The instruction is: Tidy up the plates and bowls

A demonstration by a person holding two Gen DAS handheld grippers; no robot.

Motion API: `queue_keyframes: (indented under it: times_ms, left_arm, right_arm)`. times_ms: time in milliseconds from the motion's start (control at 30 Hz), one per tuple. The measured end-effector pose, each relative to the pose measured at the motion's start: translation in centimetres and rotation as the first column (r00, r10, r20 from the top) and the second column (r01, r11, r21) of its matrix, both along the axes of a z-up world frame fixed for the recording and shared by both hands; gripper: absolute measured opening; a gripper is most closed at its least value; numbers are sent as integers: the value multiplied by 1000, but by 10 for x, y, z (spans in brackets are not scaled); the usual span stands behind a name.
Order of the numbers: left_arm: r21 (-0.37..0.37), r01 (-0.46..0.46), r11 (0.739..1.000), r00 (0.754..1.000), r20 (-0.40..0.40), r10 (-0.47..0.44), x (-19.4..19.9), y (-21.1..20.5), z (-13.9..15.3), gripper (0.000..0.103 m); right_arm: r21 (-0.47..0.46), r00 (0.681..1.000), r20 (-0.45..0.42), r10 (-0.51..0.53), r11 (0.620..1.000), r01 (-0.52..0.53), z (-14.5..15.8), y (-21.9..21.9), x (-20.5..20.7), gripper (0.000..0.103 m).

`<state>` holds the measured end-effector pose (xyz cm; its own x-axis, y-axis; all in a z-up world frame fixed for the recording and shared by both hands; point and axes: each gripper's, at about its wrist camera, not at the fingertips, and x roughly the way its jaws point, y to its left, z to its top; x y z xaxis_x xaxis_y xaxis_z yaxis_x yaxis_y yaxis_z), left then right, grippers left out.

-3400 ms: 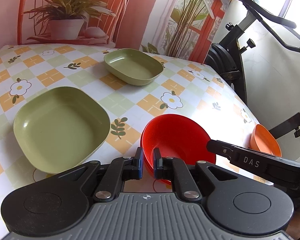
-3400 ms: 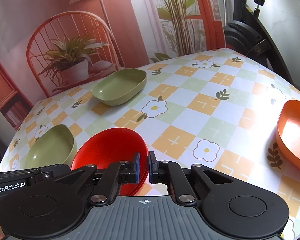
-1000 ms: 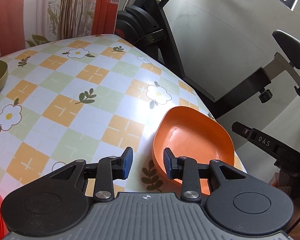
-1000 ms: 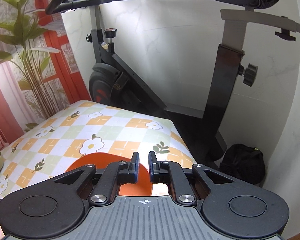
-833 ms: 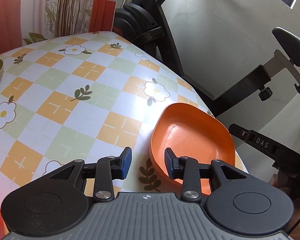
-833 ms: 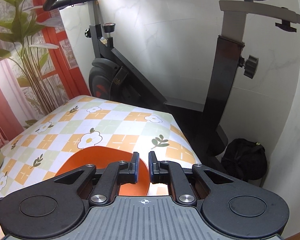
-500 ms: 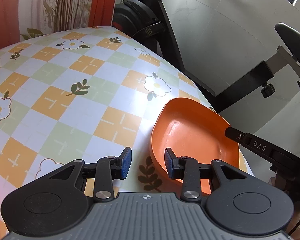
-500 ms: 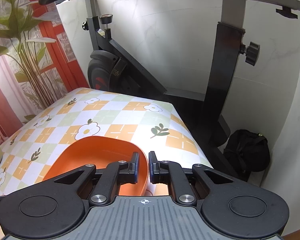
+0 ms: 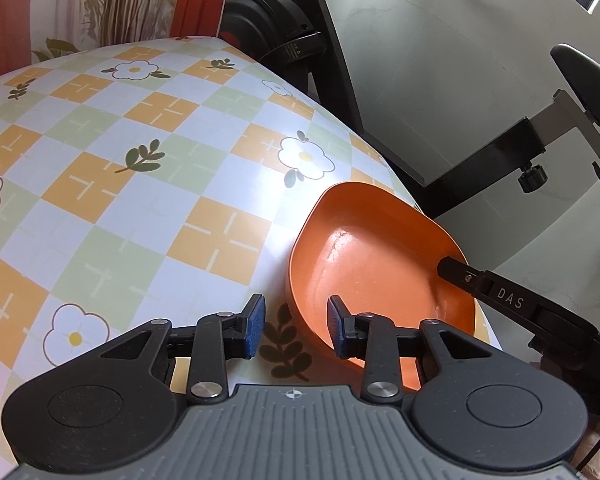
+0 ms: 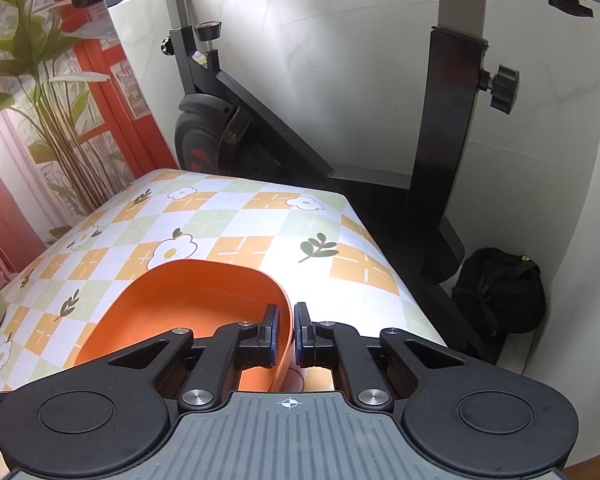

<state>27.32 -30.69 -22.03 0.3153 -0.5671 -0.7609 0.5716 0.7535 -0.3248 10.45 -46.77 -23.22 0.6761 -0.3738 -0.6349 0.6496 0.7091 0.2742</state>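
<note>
Orange bowl (image 10: 188, 300) sits low in the frame on the checked tablecloth (image 10: 240, 216); right gripper (image 10: 286, 334) pinches its rim between narrow fingers. Left gripper (image 9: 296, 326) stands wide, straddling the near rim.

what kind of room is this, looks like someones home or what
Probably a room in a home, staged for recording: a table under a flowered checked tablecloth with an orange bowl, an exercise bike against the white wall, and a printed backdrop of plants.
</note>
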Motion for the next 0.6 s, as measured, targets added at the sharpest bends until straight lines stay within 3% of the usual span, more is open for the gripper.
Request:
queue_keyframes:
  times_ms: [133, 600]
  left_arm:
    - [-10, 4, 1000, 1000, 12, -4, -1, 1, 1, 16]
    - [5, -12, 1000, 999, 37, 11, -8, 14, 15, 15]
  right_arm:
    - [6, 1000, 0, 5, 1000, -5, -1, -1, 1, 5]
    - [-21, 999, 17, 35, 999, -35, 16, 13, 4, 5]
